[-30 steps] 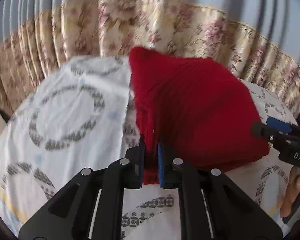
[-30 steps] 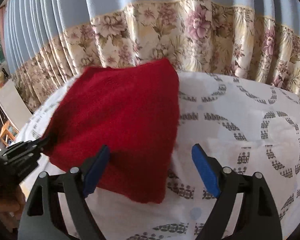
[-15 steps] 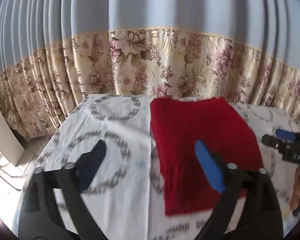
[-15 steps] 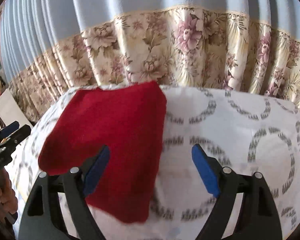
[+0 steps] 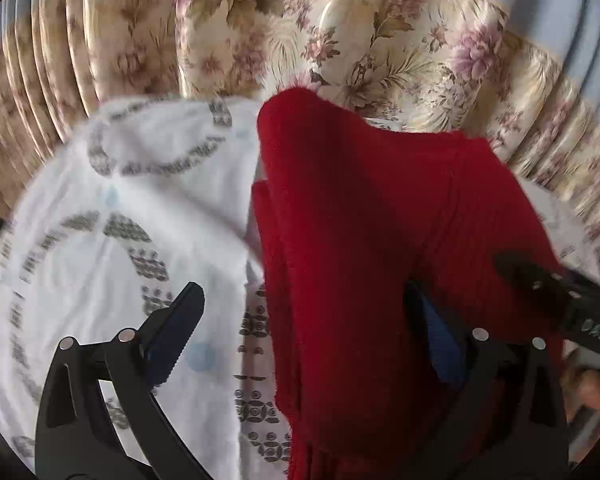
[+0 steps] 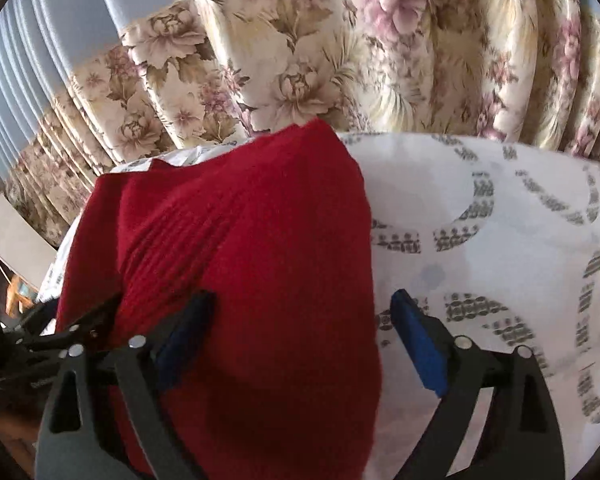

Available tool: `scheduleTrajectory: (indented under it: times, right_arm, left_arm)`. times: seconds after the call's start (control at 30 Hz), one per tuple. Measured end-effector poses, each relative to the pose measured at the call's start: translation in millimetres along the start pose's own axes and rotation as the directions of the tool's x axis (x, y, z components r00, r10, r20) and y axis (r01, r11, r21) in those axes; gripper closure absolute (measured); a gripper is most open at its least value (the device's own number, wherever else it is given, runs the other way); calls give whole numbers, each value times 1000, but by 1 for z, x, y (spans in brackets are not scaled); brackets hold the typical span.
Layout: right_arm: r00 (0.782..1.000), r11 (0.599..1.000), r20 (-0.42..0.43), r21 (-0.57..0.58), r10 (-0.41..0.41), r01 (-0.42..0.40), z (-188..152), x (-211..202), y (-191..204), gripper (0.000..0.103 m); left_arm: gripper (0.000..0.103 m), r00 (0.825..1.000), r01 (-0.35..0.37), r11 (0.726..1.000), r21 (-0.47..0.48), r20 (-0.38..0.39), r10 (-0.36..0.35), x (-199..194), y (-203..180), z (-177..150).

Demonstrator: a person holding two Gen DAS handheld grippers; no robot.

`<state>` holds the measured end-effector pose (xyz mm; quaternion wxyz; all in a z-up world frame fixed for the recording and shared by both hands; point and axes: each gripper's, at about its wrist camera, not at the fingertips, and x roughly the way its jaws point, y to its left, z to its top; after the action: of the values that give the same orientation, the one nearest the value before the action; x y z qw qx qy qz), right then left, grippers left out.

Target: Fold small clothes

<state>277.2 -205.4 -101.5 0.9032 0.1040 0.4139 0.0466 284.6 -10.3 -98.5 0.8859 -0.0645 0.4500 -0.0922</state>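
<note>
Both grippers stand with their jaws spread wide and grasp nothing. The left gripper (image 5: 300, 340) has its black fingers and blue pads far apart: the left pad (image 5: 168, 344) hangs over bare sheet, and the right pad (image 5: 444, 344) sits against or just under the near part of the red ribbed knit garment (image 5: 380, 240); whether it touches the cloth cannot be told. The right gripper (image 6: 300, 336) is equally released, its left pad (image 6: 180, 344) over the red knit and its right pad (image 6: 416, 344) over the sheet, so the garment's right edge falls between the two fingers.

The red ribbed knit garment (image 6: 252, 272) lies folded on the white bed sheet printed with grey rings (image 5: 112, 216), in the middle of the bed between the two grippers. Its long axis runs from the near edge of the bed toward the far edge, and its ribs run the same way. The far end narrows to a raised corner that reaches the far edge of the bed, by the floral cream curtain (image 6: 380, 60). In the left wrist view the tip of the right gripper shows at the garment's right side, close to the cloth.
</note>
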Motion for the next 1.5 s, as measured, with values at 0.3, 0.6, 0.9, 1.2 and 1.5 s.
scheduleTrajectory:
  times: [0.3, 0.6, 0.9, 1.2, 1.5]
  right_arm:
    - [997, 997, -3, 4, 77, -77, -5, 5, -1, 28]
    - [995, 997, 59, -38, 76, -74, -7, -2, 7, 49]
    - [991, 993, 86, -62, 103, -98, -1, -12, 8, 57]
    - [983, 992, 157, -98, 98, -84, 20, -62, -17, 57]
    - [983, 992, 174, -107, -54, 73, 43, -122, -122, 57]
  left_arm:
    - [39, 992, 122, 992, -15, -9, -122, 4, -5, -6]
    - [64, 998, 26, 999, 25, 64, -27, -7, -29, -13]
    - [69, 995, -22, 999, 48, 100, 17, -17, -42, -11]
    - [69, 988, 19, 995, 101, 151, -34, -50, -89, 10]
    - [69, 981, 123, 980, 160, 128, -144, -29, -219, 10]
